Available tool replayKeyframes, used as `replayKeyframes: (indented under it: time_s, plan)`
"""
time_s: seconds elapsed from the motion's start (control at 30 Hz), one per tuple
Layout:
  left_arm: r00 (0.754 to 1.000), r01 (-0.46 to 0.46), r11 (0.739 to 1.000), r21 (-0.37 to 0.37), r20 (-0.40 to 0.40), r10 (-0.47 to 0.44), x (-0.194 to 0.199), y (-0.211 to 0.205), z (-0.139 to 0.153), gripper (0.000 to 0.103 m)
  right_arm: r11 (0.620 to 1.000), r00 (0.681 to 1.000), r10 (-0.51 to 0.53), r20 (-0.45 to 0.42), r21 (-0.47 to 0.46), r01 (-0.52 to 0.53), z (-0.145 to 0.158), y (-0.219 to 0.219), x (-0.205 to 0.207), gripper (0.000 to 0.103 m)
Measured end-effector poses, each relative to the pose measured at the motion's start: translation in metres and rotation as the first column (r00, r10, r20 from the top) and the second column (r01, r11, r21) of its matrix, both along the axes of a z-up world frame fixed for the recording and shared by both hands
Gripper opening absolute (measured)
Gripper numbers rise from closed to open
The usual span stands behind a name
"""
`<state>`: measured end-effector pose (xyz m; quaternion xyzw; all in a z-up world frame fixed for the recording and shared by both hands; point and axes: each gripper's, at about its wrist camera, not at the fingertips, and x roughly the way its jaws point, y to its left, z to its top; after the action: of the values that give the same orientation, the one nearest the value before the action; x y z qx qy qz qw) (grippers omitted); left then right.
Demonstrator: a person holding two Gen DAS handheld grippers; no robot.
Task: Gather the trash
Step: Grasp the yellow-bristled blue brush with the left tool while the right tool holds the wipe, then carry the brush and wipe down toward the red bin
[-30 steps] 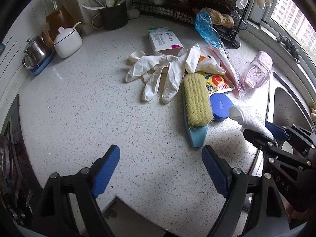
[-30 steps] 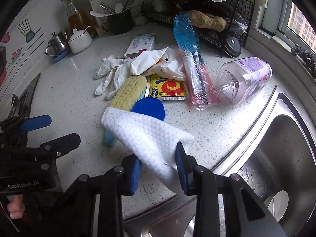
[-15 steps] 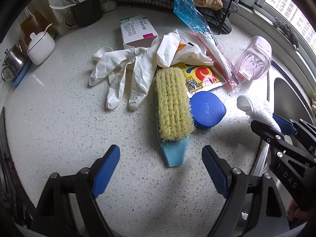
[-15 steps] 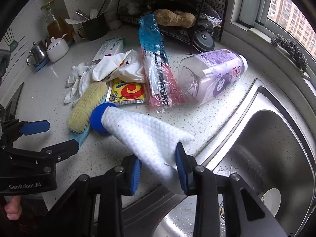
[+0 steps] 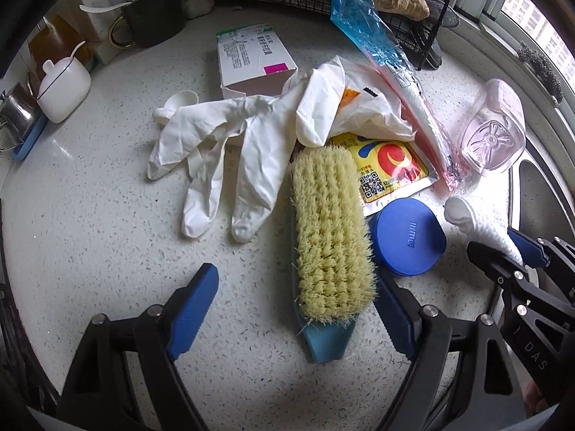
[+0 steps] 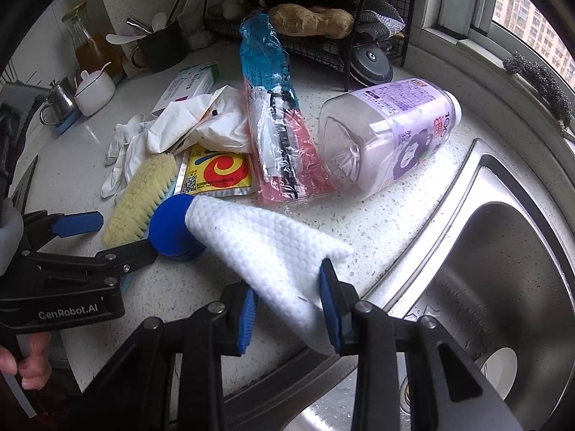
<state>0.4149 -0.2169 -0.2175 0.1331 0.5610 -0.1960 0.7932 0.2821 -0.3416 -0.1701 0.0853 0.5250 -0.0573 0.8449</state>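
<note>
Pinching a white cloth [image 6: 273,251], right gripper [image 6: 289,305] hangs just right of the scrub brush [image 5: 329,230]. Left gripper [image 5: 294,309] gapes wide, empty, straddling the brush handle end. Blue lid [image 5: 408,235] touches the brush; gloves [image 5: 219,154] left; sink [image 6: 503,269] far right.

Counter [image 5: 90,251]: carries every item below.
Scrubbing brush [image 5: 329,230]: centre, bristles up.
Gloves [image 5: 222,151]: left of the brush.
Round lid [image 5: 408,237]: just right of the brush.
Sachet [image 5: 390,172]: behind the lid, beneath a crumpled wrapper [image 5: 359,107].
Carton [image 5: 251,61]: behind the gloves.
Bottle [image 6: 391,136]: on its side, beside the sink [image 6: 503,269].
Dish rack [image 6: 323,36]: at the back.
</note>
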Motion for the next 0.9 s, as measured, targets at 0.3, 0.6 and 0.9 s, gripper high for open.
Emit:
replayKeyframes:
  time_s: [0.3,0.6,0.9]
  plan:
    - [0.999,0.031,0.999,-0.009,0.034,-0.031,-0.01,0.0,0.011,0.037,1.0,1.0,-0.005,0.001,0.018,0.005,0.003,0.002,0.001,0.031]
    - [0.996,0.033,0.999,-0.025,0.084,-0.031,-0.051,0.036,0.032,0.037,0.999,0.999,0.034,0.01,0.029,-0.035,0.017,0.031,-0.021,0.031]
    - [0.992,-0.017,0.998,-0.061,0.128,0.024,-0.107,0.107,0.053,0.036,0.993,0.992,0.119,0.045,0.012,-0.12,0.034,0.085,-0.047,0.031]
